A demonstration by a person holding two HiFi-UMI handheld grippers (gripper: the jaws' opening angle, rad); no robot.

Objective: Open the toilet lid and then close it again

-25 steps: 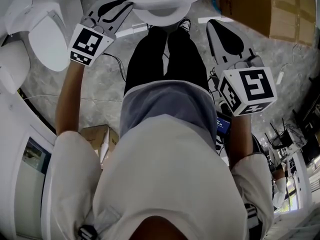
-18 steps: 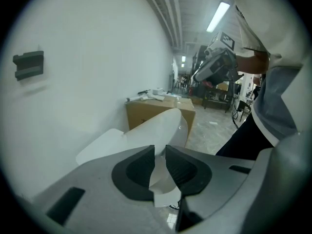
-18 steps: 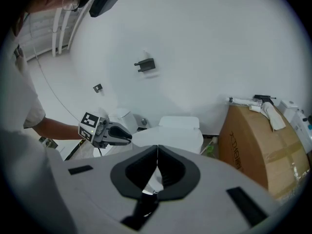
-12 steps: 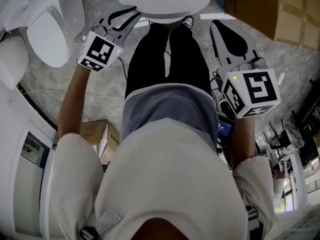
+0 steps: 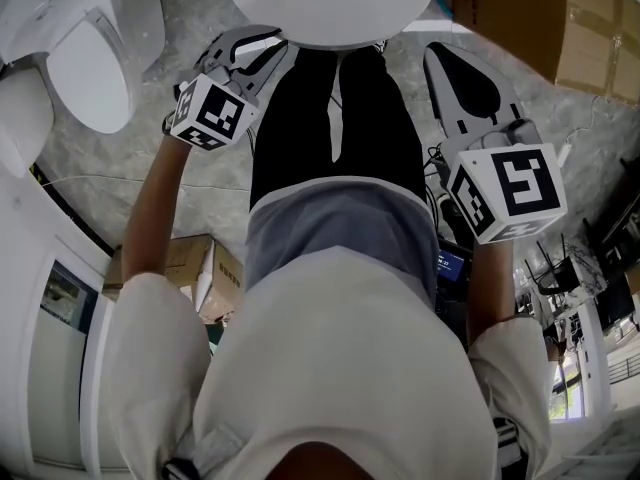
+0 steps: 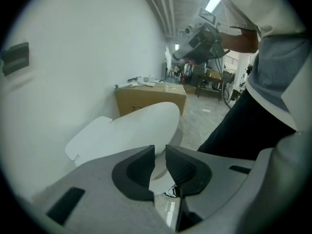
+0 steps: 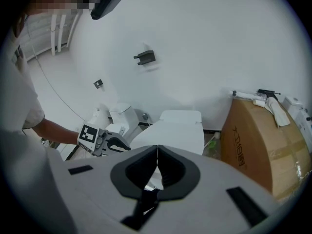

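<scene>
I stand over the toilet with its toilet lid [image 5: 328, 3] down flat. It covers the bowl, so nothing inside the bowl shows. The lid lies just past my knees, in front of the tank [image 7: 181, 116] that backs onto the white wall [image 7: 195, 43].

My left gripper [image 5: 262, 46] hangs low by the lid's front left edge, near it but apart from it. Its fingers [image 6: 183, 167] are released. A narrow gap stands between the two dark pads, and nothing sits in it; only the lid further off shows through.

My right gripper [image 5: 440, 56] is off the lid's right side, pointing down at the grey floor [image 5: 200, 178], well apart from the left one. Its fingers [image 7: 178, 172] are clenched tip to tip and grasp nothing.

To the right of the toilet stands a big cardboard box [image 7: 258, 140]. It is taped shut, so its contents are hidden. A few loose things [image 7: 267, 100], one of them a pale cloth, lie on top of it.

A second toilet [image 5: 90, 63] stands to my left by the wall; I cannot tell whether its bowl is covered. A small cardboard box [image 5: 205, 273] sits on the floor by my left side, partly behind my arm. I cannot tell what it holds.
</scene>
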